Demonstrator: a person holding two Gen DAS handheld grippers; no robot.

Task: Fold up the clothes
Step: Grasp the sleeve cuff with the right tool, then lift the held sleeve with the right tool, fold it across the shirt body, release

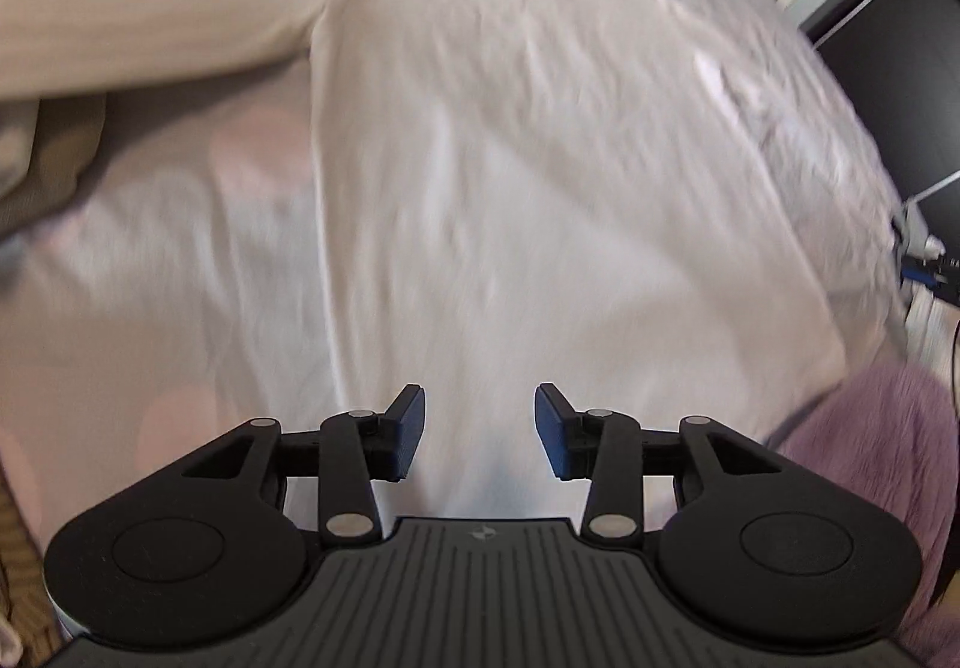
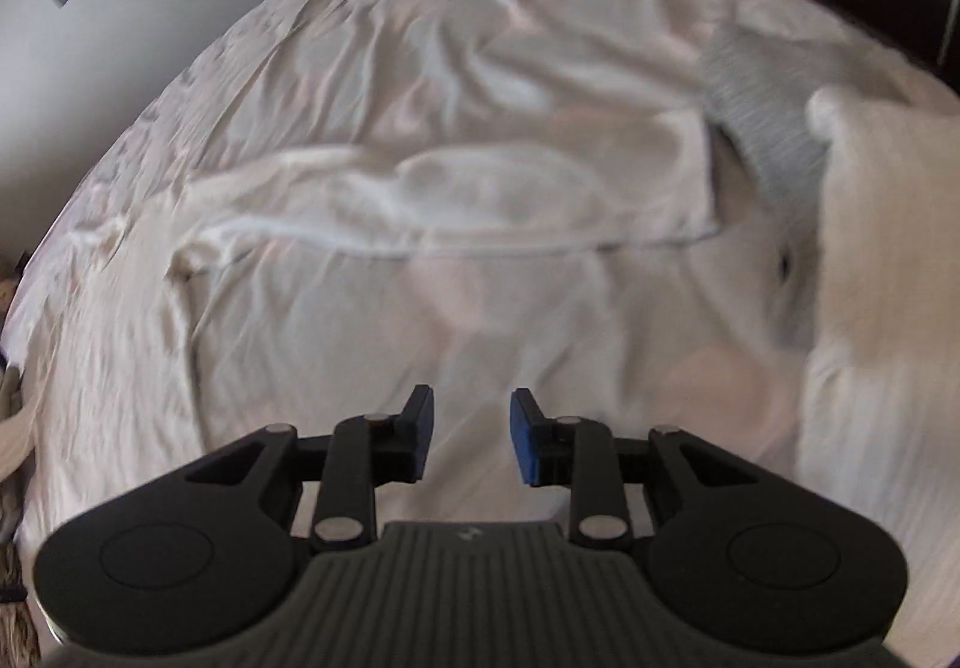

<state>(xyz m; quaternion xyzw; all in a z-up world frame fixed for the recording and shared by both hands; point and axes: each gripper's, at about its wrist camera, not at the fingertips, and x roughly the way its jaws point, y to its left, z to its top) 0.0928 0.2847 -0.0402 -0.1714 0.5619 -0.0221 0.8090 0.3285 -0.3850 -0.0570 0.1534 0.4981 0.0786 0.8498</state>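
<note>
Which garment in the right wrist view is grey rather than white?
The ribbed grey garment at upper right. It lies between the flat white shirt mid-bed and the cream garment at the right edge; the other two are pale.

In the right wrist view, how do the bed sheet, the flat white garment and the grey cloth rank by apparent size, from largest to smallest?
1. bed sheet
2. flat white garment
3. grey cloth, partly hidden, so its real extent is unsure.

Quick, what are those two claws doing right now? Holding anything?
Left gripper: open, holding nothing.
Right gripper: open, holding nothing.
</note>
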